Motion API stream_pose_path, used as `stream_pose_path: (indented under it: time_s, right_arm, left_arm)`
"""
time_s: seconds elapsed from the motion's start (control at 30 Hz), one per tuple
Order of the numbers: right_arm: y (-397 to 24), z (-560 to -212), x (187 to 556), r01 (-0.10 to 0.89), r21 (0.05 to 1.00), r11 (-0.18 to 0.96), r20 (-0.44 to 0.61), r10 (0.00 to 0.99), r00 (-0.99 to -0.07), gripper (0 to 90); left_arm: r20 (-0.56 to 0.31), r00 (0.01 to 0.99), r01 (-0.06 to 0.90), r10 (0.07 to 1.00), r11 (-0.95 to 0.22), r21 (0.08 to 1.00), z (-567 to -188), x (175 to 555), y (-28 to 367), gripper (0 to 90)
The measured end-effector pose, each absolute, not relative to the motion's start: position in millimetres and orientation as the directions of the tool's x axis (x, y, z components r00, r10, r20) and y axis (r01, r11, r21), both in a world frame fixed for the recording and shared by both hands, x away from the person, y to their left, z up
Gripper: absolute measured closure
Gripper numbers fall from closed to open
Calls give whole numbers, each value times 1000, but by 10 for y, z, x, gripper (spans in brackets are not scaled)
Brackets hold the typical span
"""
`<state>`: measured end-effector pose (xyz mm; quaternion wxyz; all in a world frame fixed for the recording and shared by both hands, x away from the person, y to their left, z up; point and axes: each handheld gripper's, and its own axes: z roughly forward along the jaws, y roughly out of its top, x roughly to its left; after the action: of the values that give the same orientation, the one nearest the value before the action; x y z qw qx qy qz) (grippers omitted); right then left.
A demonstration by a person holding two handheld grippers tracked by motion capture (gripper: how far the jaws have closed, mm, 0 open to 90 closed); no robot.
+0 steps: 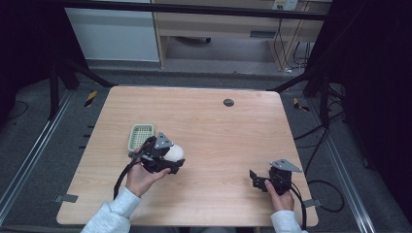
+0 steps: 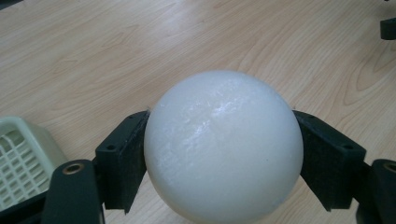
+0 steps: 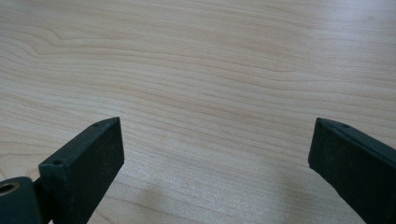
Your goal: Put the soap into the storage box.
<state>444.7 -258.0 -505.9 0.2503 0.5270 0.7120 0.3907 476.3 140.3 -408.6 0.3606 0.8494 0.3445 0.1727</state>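
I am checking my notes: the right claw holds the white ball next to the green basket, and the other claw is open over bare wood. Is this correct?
Not quite: the left claw holds the white ball, not the right. The left gripper view shows its jaws pressed on both sides of the ball, with the green basket beside it. The right claw is the open one over bare wood.

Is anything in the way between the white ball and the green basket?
Nothing visible. The smooth white ball, clamped in the left gripper, sits right beside the pale green plastic mesh basket, with bare wooden table between them.
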Motion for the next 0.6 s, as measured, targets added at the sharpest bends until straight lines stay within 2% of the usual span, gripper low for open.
stream_pose_path:
  time_s: [0.6]
  right_arm:
    - [-2581,-5061,4449,555,820,139,55,946,-318,39]
  left_arm:
    - [55,652,494,756,-478,726,-4057,4893,1673,239]
